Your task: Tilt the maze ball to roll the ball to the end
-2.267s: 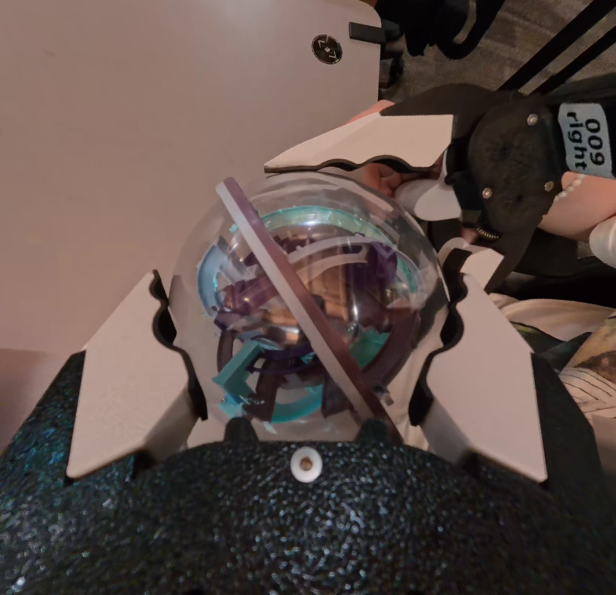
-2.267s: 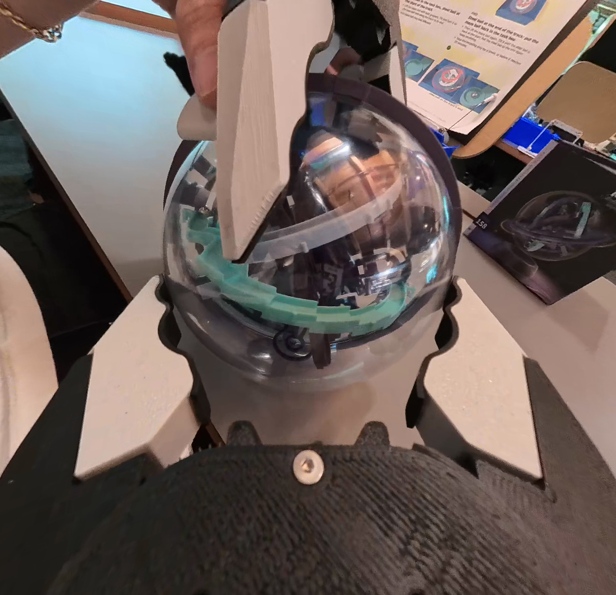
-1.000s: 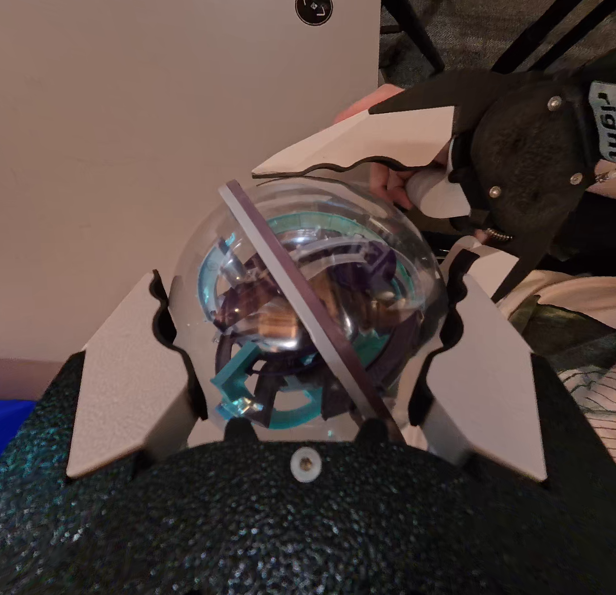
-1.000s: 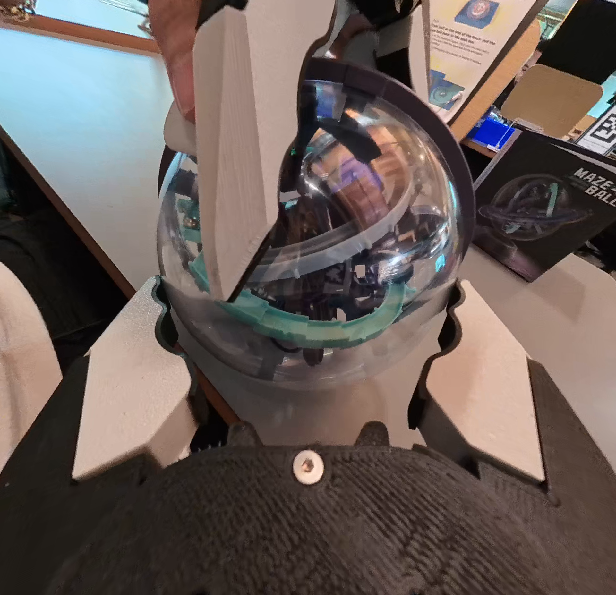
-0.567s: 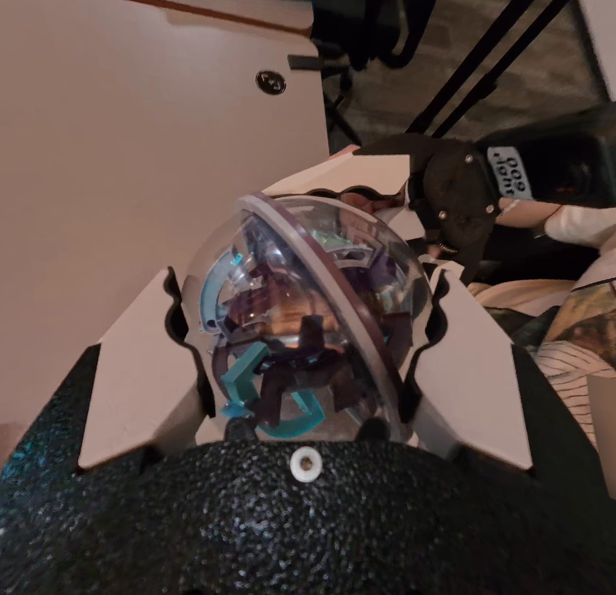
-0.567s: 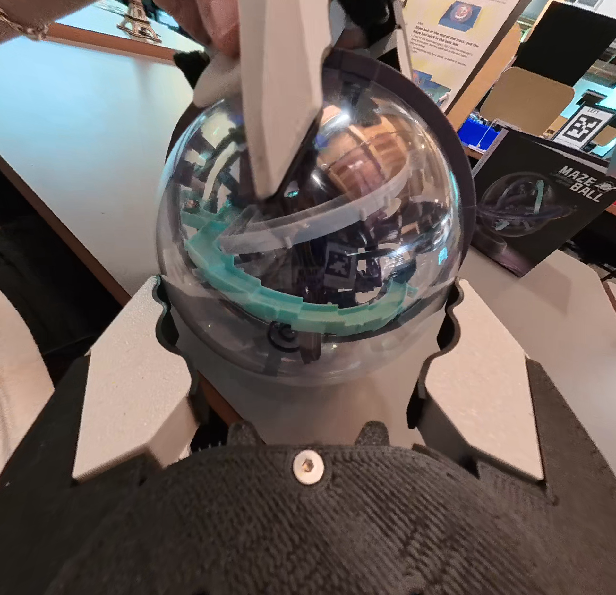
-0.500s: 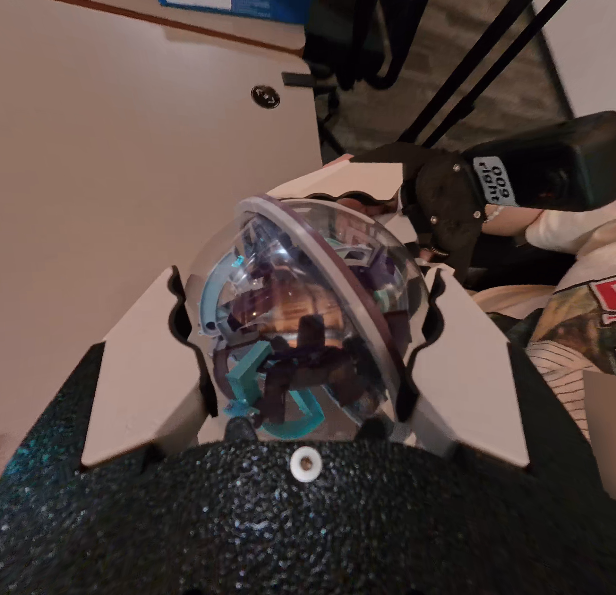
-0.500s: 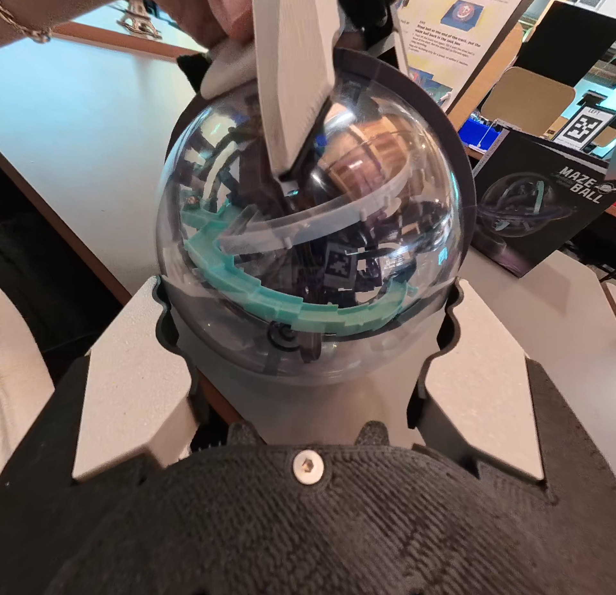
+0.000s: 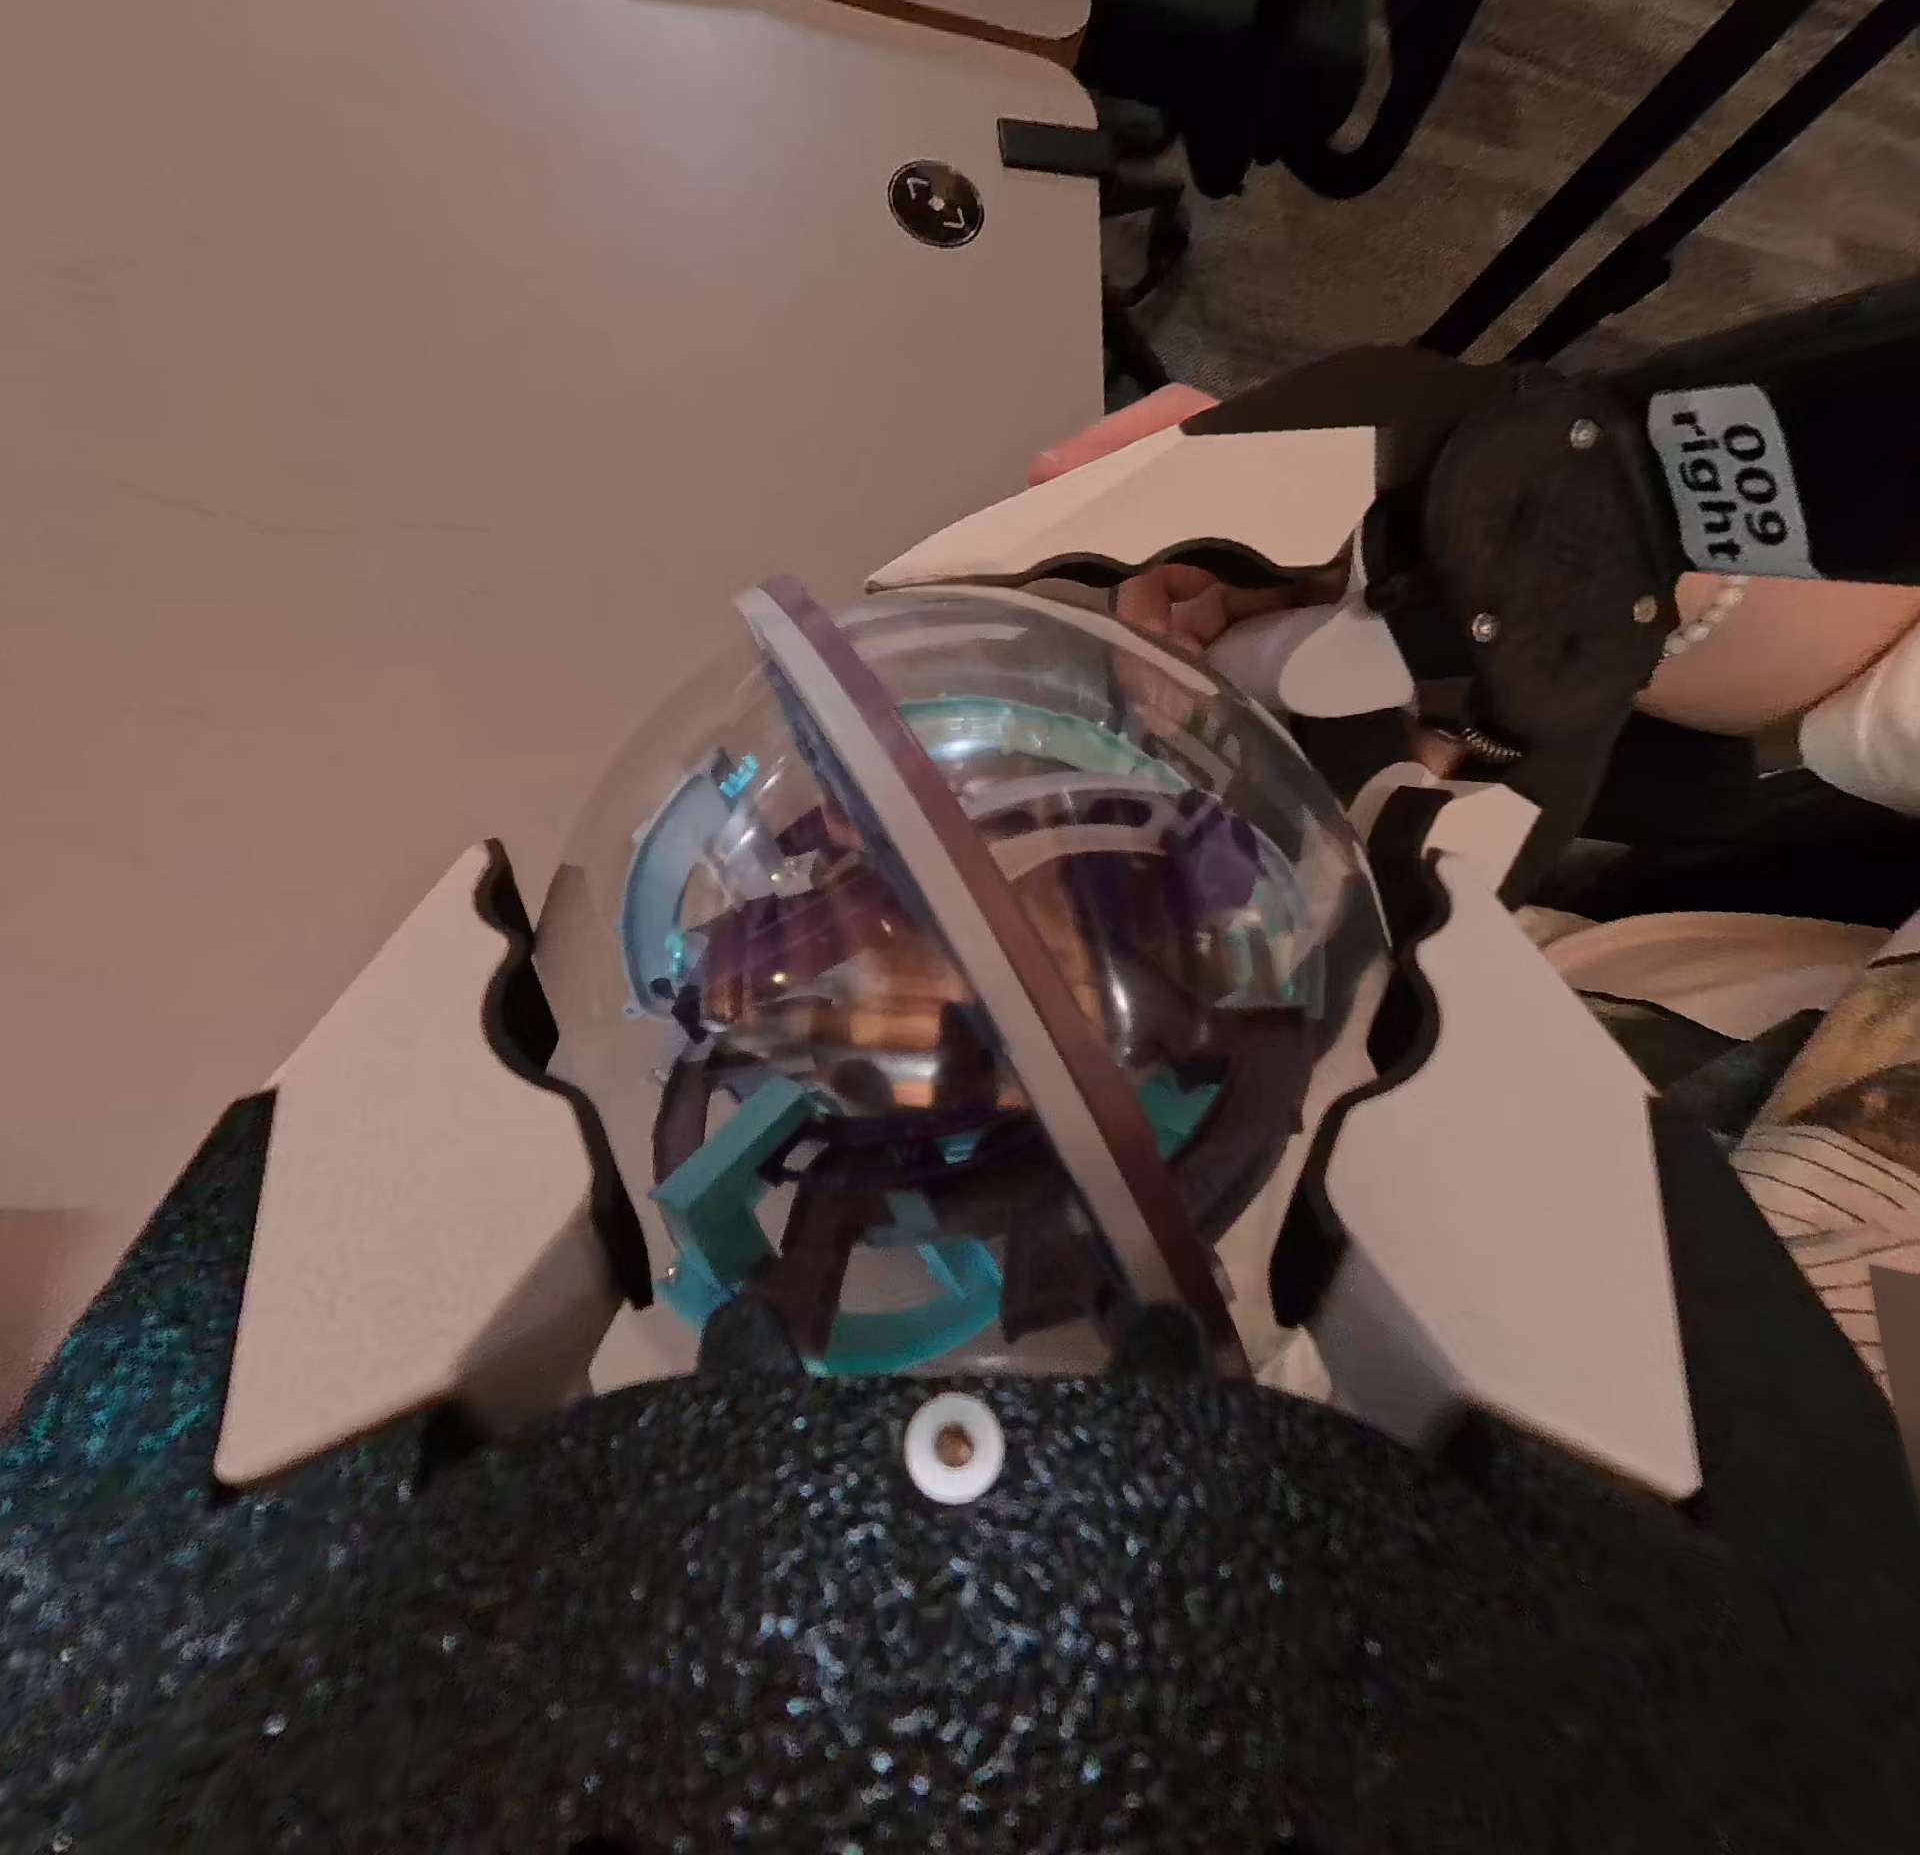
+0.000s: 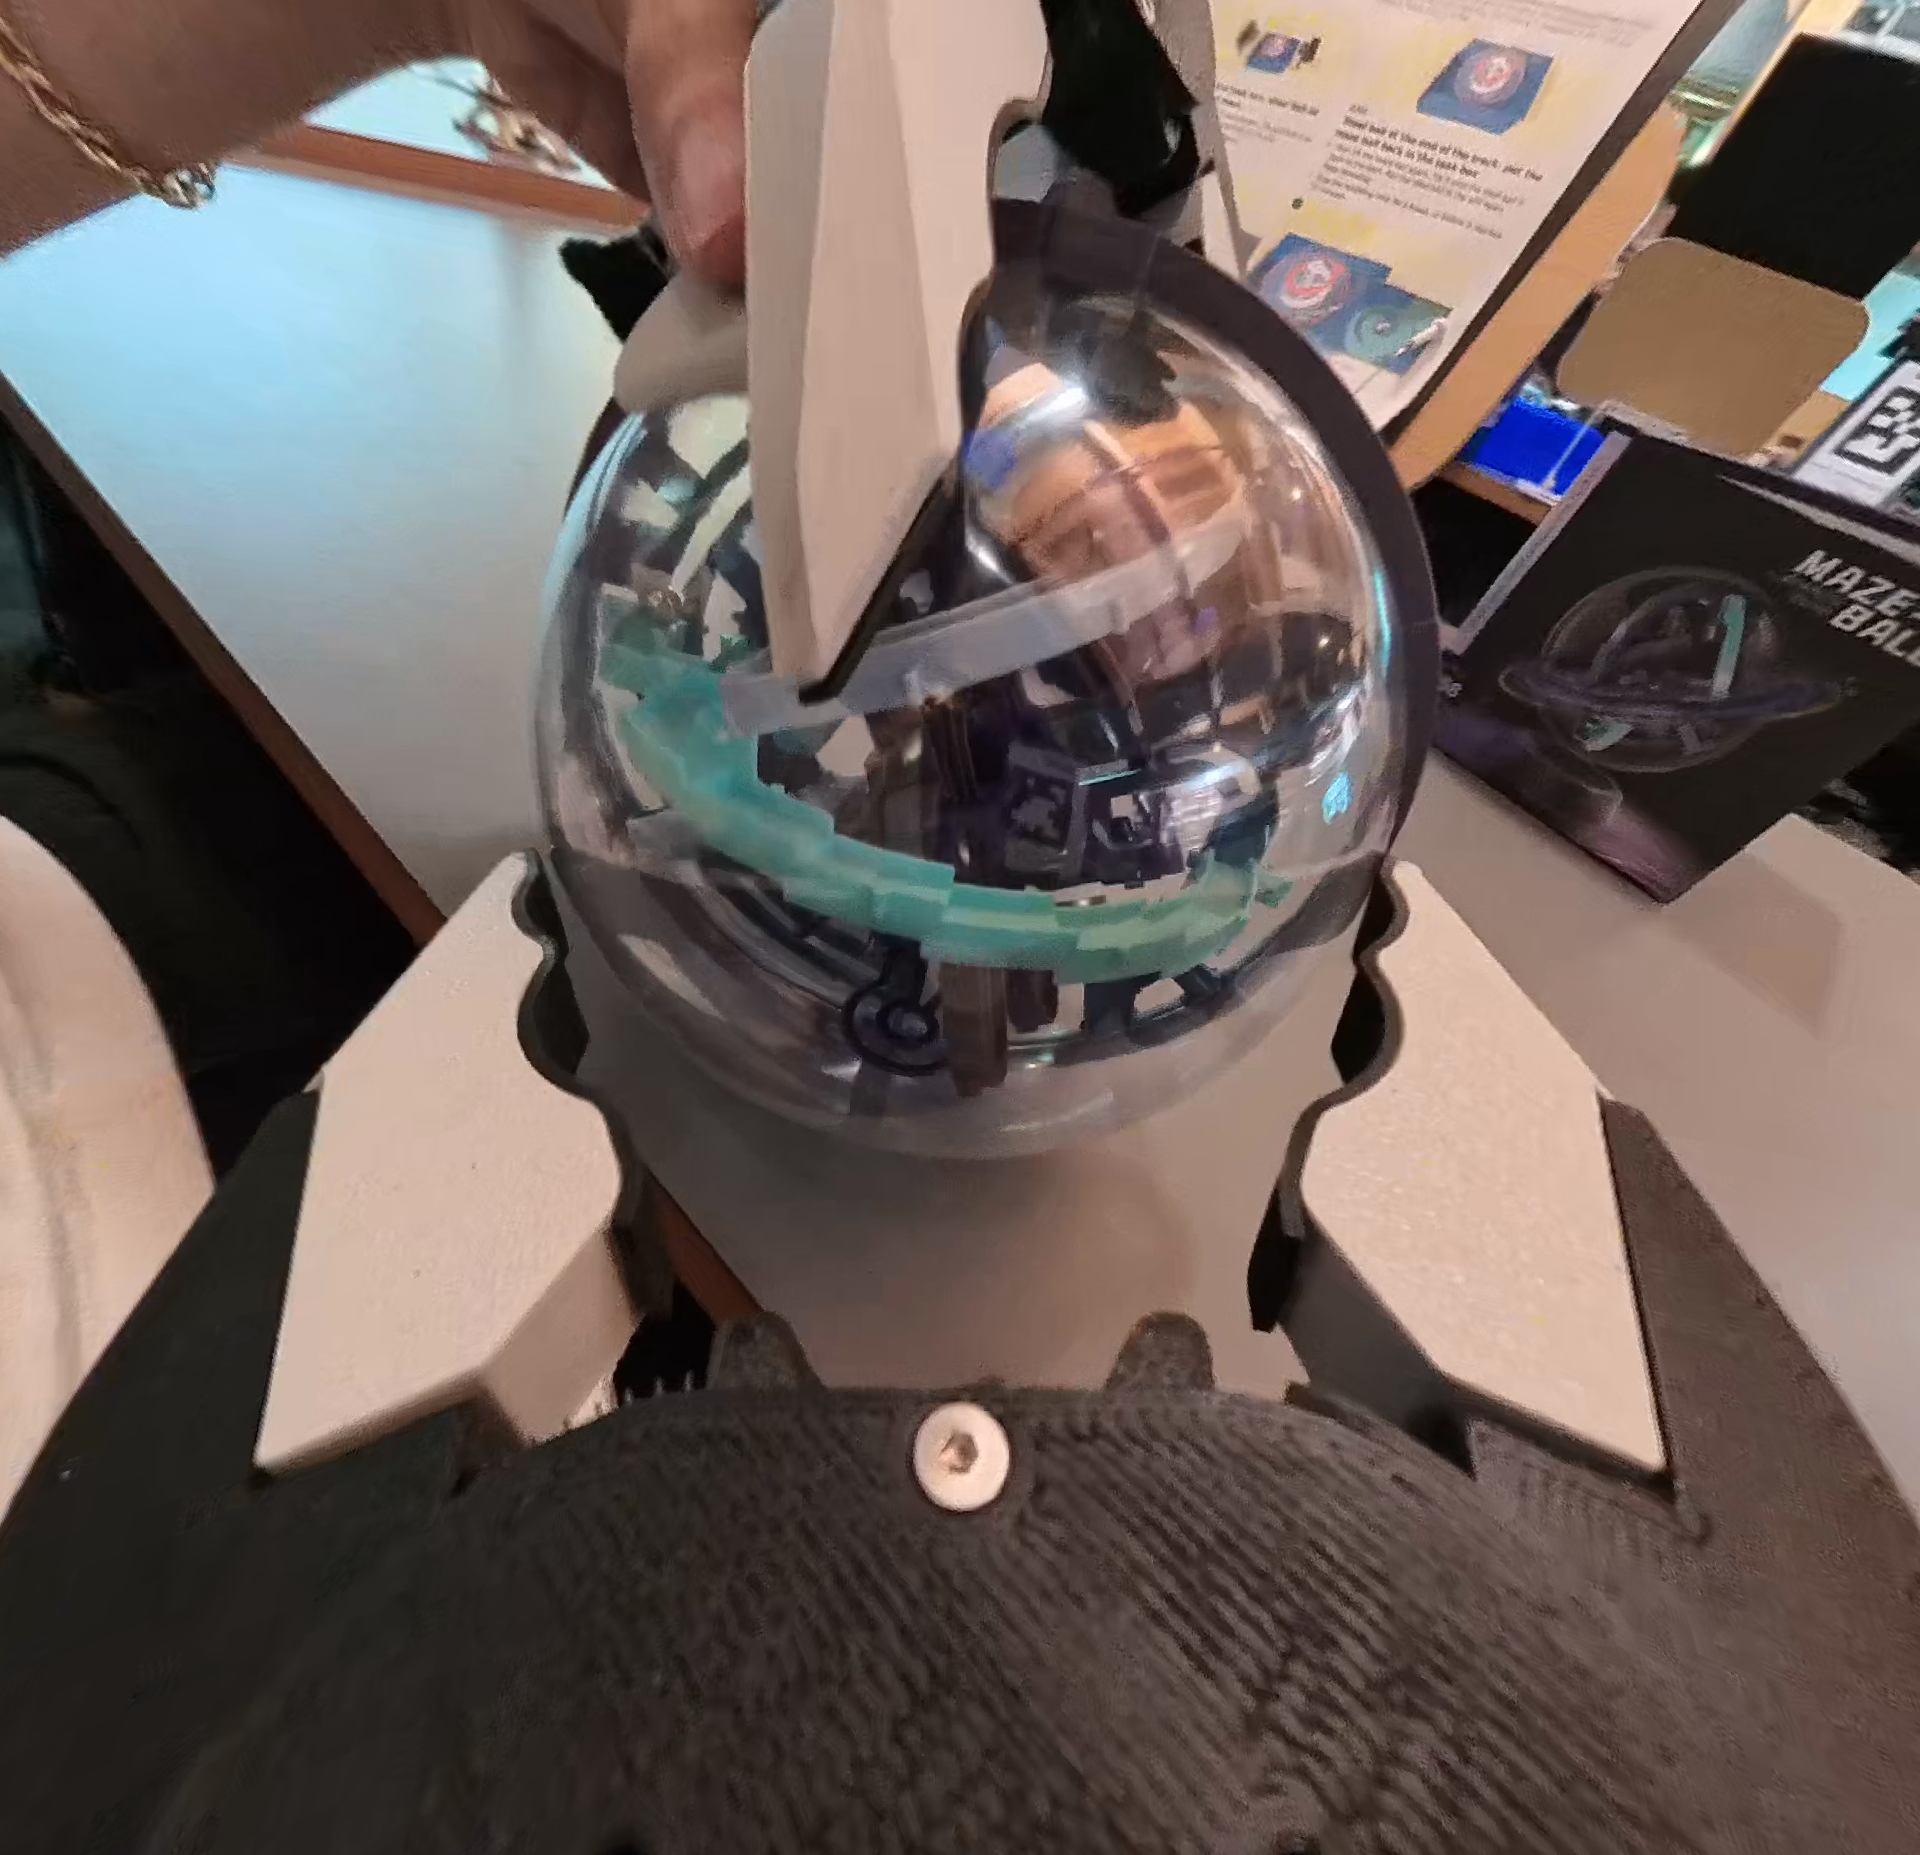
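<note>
Maze ball (image 9: 966, 984): a clear round shell with teal, grey and dark purple tracks inside, held up off the table between both pairs of tongs.
Left tongs (image 9: 961, 974): clamped on the maze ball, one white finger (image 9: 416, 1161) pressed to each side of the shell, the dark wavy pads touching the plastic.
Right tongs (image 10: 961, 932): also clamped on the maze ball, gripping it at its lower sides; the shell bulges up past the fingertips.
Rim band (image 9: 997, 974): a dark ring around the shell's middle, running on a slant between the left tongs from upper left to lower right.
Teal track (image 10: 914, 870): curves across the lower half of the shell, just ahead of the right tongs.
Small ball: cannot tell where it sits among the tracks.
Crossing: in the right wrist view a finger of the left tongs (image 10: 852, 382) comes down over the top of the shell, with a person's hand (image 10: 582, 70) behind it.
Table (image 9: 416, 403): pale top, beyond the left tongs.
Box (image 10: 1704, 714): dark carton, right of the right tongs, standing on the table.
Printed sheet (image 10: 1434, 112): propped up behind the box.
</note>
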Available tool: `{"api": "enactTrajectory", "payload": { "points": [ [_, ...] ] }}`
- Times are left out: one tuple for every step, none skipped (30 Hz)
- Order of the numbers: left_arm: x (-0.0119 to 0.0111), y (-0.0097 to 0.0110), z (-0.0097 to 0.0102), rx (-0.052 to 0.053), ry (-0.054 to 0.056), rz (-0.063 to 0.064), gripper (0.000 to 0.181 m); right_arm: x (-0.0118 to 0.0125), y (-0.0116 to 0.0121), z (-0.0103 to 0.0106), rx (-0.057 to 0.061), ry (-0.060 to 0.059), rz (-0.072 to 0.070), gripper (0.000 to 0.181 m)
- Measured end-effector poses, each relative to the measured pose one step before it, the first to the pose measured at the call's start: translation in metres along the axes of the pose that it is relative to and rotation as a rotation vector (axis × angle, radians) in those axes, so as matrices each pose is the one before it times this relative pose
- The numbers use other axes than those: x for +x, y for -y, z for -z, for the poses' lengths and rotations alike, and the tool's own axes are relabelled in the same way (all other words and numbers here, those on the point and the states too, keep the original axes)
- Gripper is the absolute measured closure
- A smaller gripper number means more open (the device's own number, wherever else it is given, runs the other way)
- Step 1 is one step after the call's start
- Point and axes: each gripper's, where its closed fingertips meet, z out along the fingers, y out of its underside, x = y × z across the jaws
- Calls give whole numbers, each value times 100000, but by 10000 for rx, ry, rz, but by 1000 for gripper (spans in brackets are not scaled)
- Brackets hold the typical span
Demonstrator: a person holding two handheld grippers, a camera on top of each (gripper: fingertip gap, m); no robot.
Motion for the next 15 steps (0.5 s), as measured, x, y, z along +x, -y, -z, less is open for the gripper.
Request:
{"api": "enactTrajectory", "payload": {
  "points": [
    [109, 33, -124, -163, 151, -35, 25, -47, 18, 80, 59, 121, -75, 33],
    [159, 19, -122, -172, 133, -102, 25, -38, -31, 78, 27, 82, 71, 32],
    [215, 34, -142, -149, 120, -171, 25, -40, 19, 100, 50, 55, 134, 30],
    [231, 75, -141, -126, 138, -168, 26, -14, 85, 107, 70, 23, 96, 29],
    [227, 92, -160, -124, 146, -160, 26, 37, 44, 107, 50, -18, 16, 29],
    [253, 71, -152, -122, 125, -195, 25, 65, 42, 127, 61, -30, -29, 29],
    [257, 79, -142, -100, 100, -221, 25, 8, 26, 150, 73, -9, -56, 29],
    [207, 85, -121, -68, 90, -188, 25, -27, -46, 149, 40, -12, -62, 29],
    [134, 95, -87, -23, 54, -79, 25, -14, -33, 166, 56, -51, -6, 29],
    [125, 87, -28, 39, -4, -100, 26, -28, -73, 142, 25, -55, -3, 29],
    [147, 116, 29, 102, -64, -91, 27, -12, -70, 122, 6, -67, 7, 29],
    [124, 117, 66, 150, -94, -48, 28, -35, -96, 102, -16, -55, -2, 29],
    [108, 120, 105, 169, -101, -21, 29, -38, -89, 84, -20, -33, -15, 29],
    [91, 81, 119, 175, -94, -21, 30, -39, -82, 72, -10, -18, -18, 30],
    [18, 8, 108, 164, -69, -10, 30, -37, -55, 37, -5, -9, -23, 31]
  ]
}}
